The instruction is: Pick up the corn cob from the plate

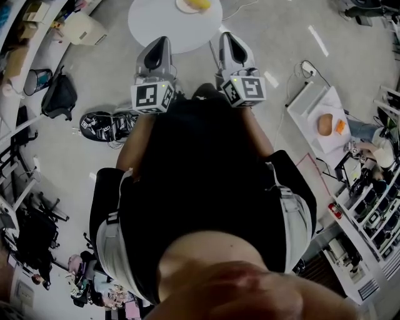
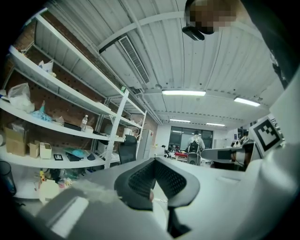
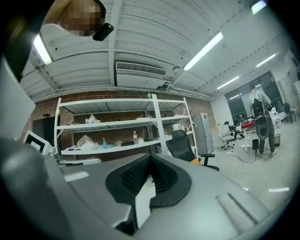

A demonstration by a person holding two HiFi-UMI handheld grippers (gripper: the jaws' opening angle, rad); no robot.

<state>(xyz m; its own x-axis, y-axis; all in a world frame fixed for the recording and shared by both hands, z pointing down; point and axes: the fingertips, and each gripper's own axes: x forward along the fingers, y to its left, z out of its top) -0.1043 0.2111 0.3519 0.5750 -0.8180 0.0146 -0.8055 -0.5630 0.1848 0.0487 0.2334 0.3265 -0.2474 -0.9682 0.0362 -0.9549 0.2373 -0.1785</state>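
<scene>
Black bag [image 1: 59, 97] on floor [image 1: 281, 37], white shelving [image 3: 122, 124], office chair [image 3: 183, 145]

Top edge cuts off the plate [image 1: 185, 7] and corn cob [image 1: 200, 3].

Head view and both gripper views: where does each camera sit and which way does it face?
Head view: on the person's head, looking steeply down past the dark torso at the left tool, the right tool and a round table.
Left gripper view: on the left tool, level along its closed jaws toward shelving; the right tool's marker cube shows.
Right gripper view: on the right tool, jaws closed, facing shelving.
Shared: both gripper views see the shelving.
</scene>
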